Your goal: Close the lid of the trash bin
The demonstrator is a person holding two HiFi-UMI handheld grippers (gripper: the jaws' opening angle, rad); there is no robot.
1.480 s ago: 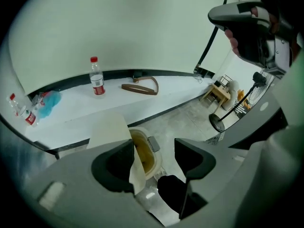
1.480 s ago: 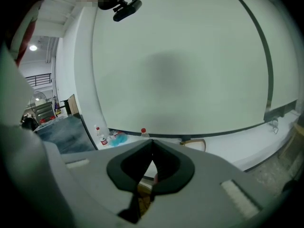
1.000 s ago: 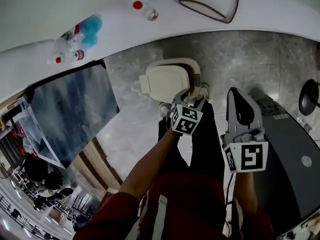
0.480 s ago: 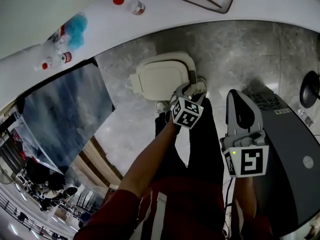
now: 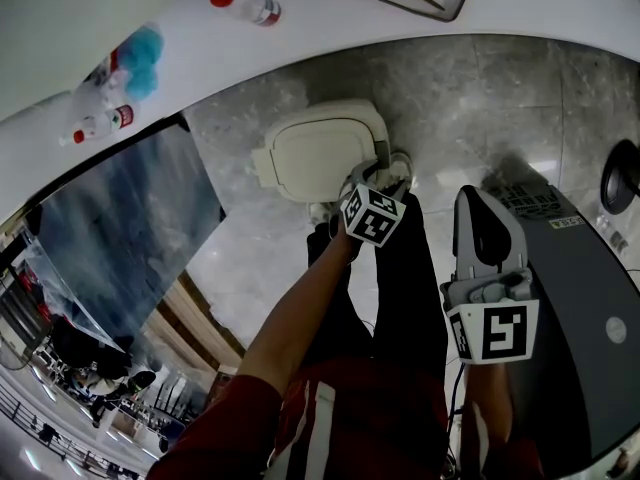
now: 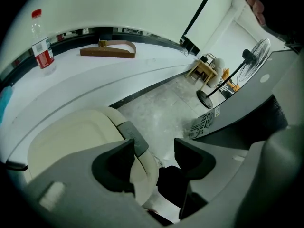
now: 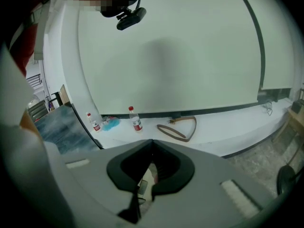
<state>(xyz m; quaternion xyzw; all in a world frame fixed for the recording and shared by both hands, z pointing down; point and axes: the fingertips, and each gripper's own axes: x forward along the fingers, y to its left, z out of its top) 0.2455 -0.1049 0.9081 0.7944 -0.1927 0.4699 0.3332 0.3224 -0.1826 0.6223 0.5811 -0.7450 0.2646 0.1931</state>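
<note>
- Fingers of left gripper apart, empty, just over near edge of trash bin lid, bin on floor
- Right gripper fingers together, empty, held aside
- Lid looks down; press flat beside grey tab, check seating

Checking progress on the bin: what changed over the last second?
The left gripper edged forward toward the grey tab on the trash bin lid, claw open, holding nothing. The lid looks down as before; the right gripper stayed raised at the side, claw shut.
</note>
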